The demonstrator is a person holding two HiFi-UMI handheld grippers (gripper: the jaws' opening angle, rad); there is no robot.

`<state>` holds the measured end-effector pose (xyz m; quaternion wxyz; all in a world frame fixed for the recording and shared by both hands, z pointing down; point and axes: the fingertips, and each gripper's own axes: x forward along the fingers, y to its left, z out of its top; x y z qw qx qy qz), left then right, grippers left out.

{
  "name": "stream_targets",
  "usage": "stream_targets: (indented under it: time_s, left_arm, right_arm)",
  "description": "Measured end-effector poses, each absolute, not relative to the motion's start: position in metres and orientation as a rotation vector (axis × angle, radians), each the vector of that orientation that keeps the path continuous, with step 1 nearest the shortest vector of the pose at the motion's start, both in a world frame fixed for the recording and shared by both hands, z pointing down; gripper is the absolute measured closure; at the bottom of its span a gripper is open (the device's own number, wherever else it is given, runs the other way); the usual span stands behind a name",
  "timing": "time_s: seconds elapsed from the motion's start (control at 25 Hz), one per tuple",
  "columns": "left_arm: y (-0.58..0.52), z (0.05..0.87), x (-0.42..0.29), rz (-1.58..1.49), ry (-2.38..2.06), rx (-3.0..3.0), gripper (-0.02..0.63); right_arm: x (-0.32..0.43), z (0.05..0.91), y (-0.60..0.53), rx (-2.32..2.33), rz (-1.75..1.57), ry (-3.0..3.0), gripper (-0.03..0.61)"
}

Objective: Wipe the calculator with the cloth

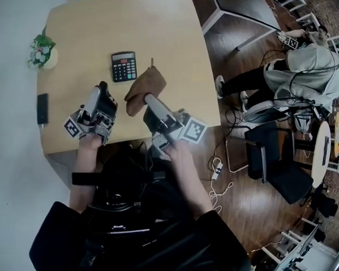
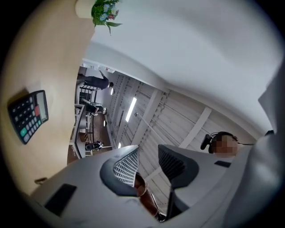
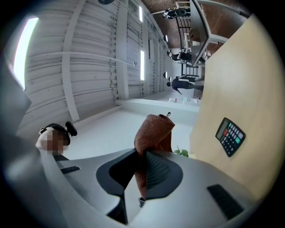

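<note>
1. One calculator (image 1: 124, 66) lies flat on the table (image 1: 163, 35). Its long axis points away from the person, with the display at the far end.
2. One brown cloth (image 1: 145, 86), just right of the calculator, stretches lengthwise away from the person.
3. The right gripper's (image 3: 143, 156) fingers are clenched on the cloth.
4. The left gripper's (image 2: 149, 156) fingers stand apart, grasping nothing.

Grey left gripper (image 1: 102, 89) and right gripper (image 1: 149, 97) carry black ribbed pads (image 2: 176, 164) and marker cubes (image 1: 193, 129); the jacket (image 1: 152, 247) seems black.
</note>
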<state>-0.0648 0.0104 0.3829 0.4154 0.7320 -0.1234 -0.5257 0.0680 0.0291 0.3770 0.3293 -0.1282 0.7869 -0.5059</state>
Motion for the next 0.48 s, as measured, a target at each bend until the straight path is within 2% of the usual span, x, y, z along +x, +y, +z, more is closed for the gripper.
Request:
stream_targets:
  time_s: [0.48]
  left_arm:
    - [0.093, 0.373, 0.026, -1.2, -0.401, 1.894, 0.479]
  right_arm:
    - [0.124, 0.363, 0.084, -0.24, -1.26, 2.174, 0.537]
